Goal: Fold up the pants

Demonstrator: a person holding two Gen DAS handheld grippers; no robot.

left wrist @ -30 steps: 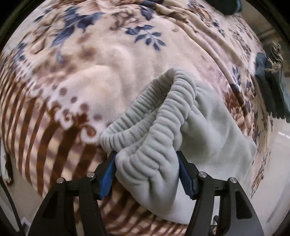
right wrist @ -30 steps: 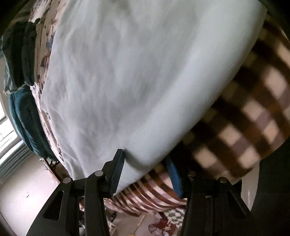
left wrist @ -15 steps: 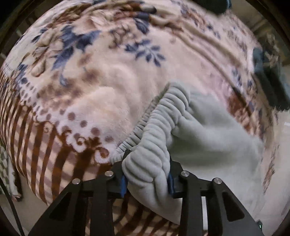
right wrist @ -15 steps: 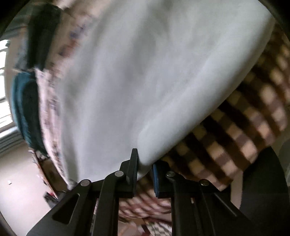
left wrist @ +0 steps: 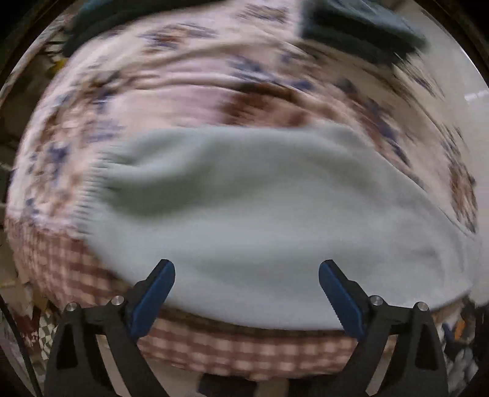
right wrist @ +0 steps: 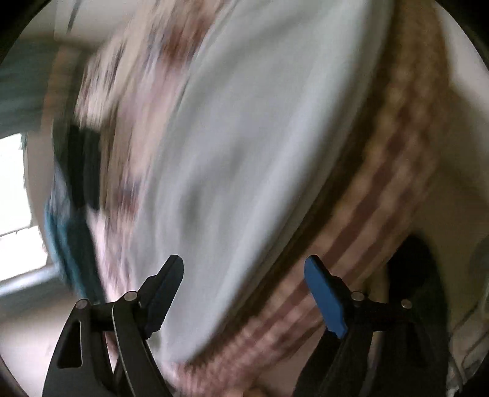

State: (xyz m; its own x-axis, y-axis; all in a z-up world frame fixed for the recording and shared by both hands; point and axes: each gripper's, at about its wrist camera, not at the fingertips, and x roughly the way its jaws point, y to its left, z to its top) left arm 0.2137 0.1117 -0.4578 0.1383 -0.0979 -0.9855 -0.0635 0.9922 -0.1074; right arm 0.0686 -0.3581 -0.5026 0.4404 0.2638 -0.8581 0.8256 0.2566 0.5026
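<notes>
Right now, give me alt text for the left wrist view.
Pale green pants lie spread on a floral blanket, blurred by motion. The left gripper hangs above them, jaws wide and just opened, holding nothing. Dark clothes sit at the far edge.

Both tools just let go. The left tool [left wrist: 247, 282] was pinching the ribbed waistband, and its jaws have swung wide apart with the pale pants [left wrist: 250, 213] now lying flat ahead of it. The right tool [right wrist: 244, 282] has also opened up and dropped its folded edge.
</notes>
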